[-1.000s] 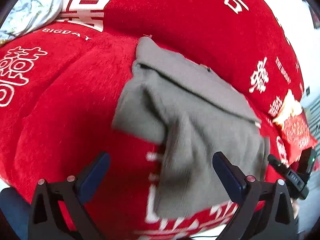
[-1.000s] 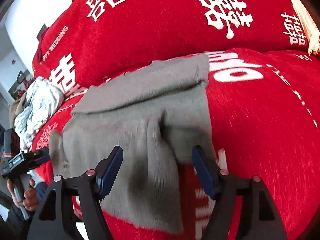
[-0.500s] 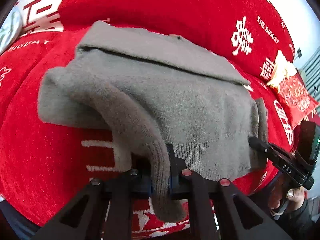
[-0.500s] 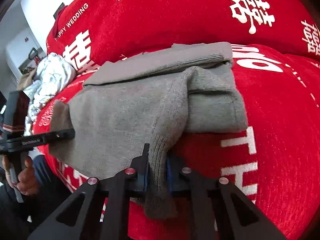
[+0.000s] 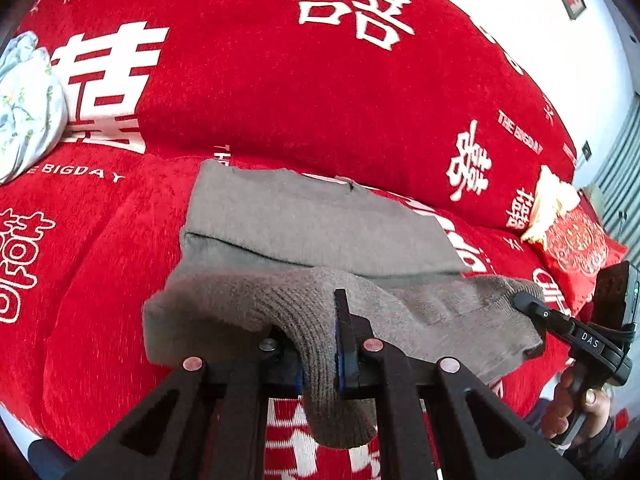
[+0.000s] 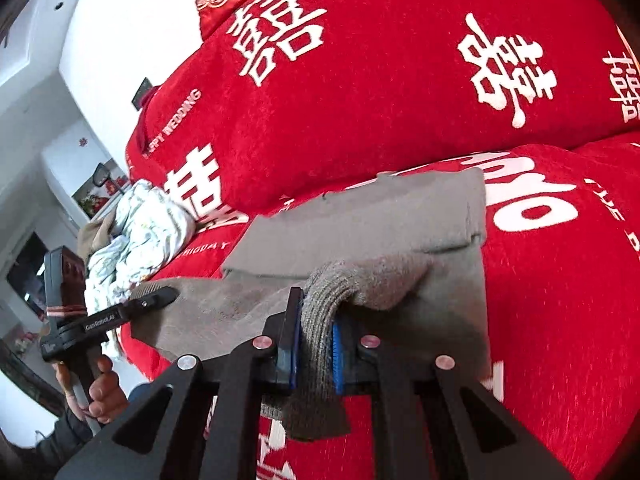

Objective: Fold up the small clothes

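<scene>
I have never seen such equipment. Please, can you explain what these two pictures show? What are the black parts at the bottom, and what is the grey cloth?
There is no robot. A person holds a hand-held gripper in each hand, and each one carries a wide-angle camera that looks forward along its two black fingers, so the view is bent.

In the left camera's picture, the left gripper is shut on a sleeve of the grey sweater. At its right edge you see the other tool in the person's hand.

In the right camera's picture, the right gripper is shut on the other sleeve.

The sweater lies, partly folded, on a red cover with white characters. A pale floral cloth lies further off to the side.
</scene>
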`<state>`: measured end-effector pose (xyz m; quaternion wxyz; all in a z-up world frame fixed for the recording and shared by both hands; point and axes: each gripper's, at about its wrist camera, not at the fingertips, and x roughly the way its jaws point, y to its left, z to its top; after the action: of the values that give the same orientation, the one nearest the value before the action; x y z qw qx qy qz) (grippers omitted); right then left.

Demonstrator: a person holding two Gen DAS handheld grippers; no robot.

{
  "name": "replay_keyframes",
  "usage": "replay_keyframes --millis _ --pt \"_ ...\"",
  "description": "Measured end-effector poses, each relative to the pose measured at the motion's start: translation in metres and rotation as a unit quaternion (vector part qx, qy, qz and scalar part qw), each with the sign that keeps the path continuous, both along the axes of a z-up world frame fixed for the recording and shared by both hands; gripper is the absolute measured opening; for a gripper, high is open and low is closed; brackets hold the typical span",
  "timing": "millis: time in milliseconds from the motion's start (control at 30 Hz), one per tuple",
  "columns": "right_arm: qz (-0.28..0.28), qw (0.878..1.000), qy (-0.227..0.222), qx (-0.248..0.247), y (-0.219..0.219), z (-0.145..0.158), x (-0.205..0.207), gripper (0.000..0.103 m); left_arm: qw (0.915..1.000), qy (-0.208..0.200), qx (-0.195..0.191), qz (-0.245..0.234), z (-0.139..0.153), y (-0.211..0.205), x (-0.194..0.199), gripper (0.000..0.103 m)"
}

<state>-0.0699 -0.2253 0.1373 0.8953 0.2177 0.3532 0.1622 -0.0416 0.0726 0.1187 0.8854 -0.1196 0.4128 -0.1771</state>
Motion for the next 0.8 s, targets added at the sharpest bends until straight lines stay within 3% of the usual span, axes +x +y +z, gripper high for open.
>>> replay_keyframes --millis 400,533,800 --pt "-0.031 0.999 0.039 -0.017 -0.004 -0.009 0.040 0.013 0.9985 0.038 0.024 0.031 -0.021 -0.011 0.041 0.012" --pt "-0.037 0.998 0.052 -0.029 -0.003 -0.014 0.053 0.013 0.9974 0.041 0.048 0.034 -0.024 -0.018 0.050 0.012" --pt "-0.044 0.996 0.067 -0.035 -0.005 -0.019 0.070 0.013 0.9965 0.049 0.059 0.034 -0.028 -0.023 0.065 0.012"
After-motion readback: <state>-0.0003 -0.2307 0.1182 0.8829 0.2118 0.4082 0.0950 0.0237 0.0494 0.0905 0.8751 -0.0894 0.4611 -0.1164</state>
